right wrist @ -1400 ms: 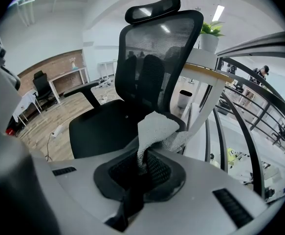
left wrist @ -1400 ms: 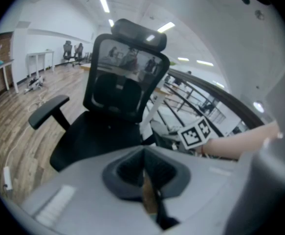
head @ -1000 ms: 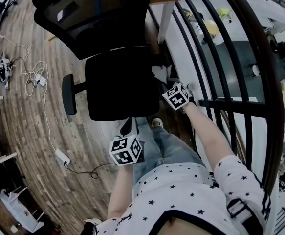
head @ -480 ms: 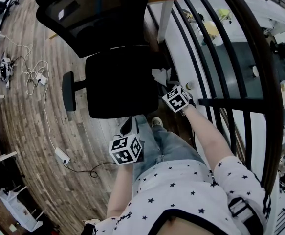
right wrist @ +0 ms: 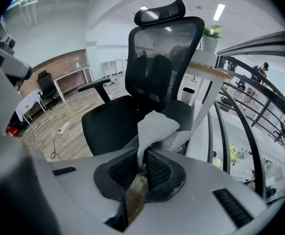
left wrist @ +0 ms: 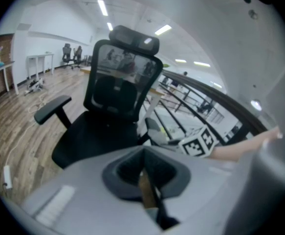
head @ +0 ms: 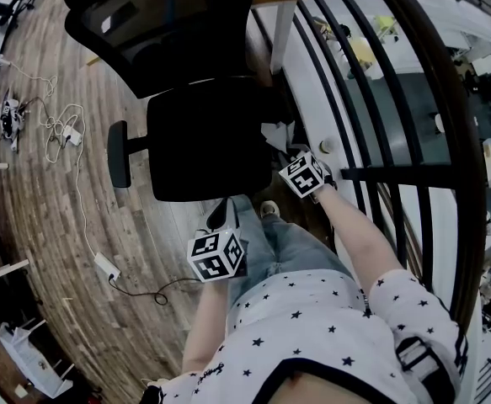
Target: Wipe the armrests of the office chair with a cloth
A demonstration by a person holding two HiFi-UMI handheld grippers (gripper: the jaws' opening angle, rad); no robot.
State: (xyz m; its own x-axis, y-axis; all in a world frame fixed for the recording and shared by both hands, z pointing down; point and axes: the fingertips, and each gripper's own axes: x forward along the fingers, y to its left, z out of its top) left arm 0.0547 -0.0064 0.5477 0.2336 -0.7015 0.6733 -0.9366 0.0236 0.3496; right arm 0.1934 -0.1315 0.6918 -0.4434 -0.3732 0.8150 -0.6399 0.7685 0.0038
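fingers of both grippers point up-frame at the black office chair (head: 199, 141) in the head view. the left gripper (head: 220, 219) hangs at 6 o'clock from the seat, just off its front edge. the right gripper (head: 287, 147) sits at the seat's 3 o'clock side with a pale grey cloth (head: 274, 131) bunched at its tip, over the spot where that side's armrest would be. the other armrest (head: 119, 158) sticks out at 9 o'clock, bare. each gripper carries a cube of black-and-white square markers. white cables and a power strip (head: 106, 268) lie on the wood floor toward 8 o'clock. a black railing (head: 371, 175) runs along 3 o'clock.

left gripper view: the left gripper (left wrist: 144, 169) has its jaws pressed together with nothing between them. ahead at 11 o'clock stands the chair (left wrist: 108, 131), its near armrest (left wrist: 52, 109) at 9 o'clock. the right gripper's marker cube (left wrist: 198, 143) shows at 3 o'clock, beside the far armrest (left wrist: 154, 129).

right gripper view: the right gripper (right wrist: 143, 168) is clenched on the cloth (right wrist: 157, 129), which stands up crumpled from the jaws at 12 o'clock, in front of the chair (right wrist: 118, 124). the far armrest (right wrist: 96, 85) reaches out at 10 o'clock. a potted plant (right wrist: 210, 33) sits on a desk at 1 o'clock.
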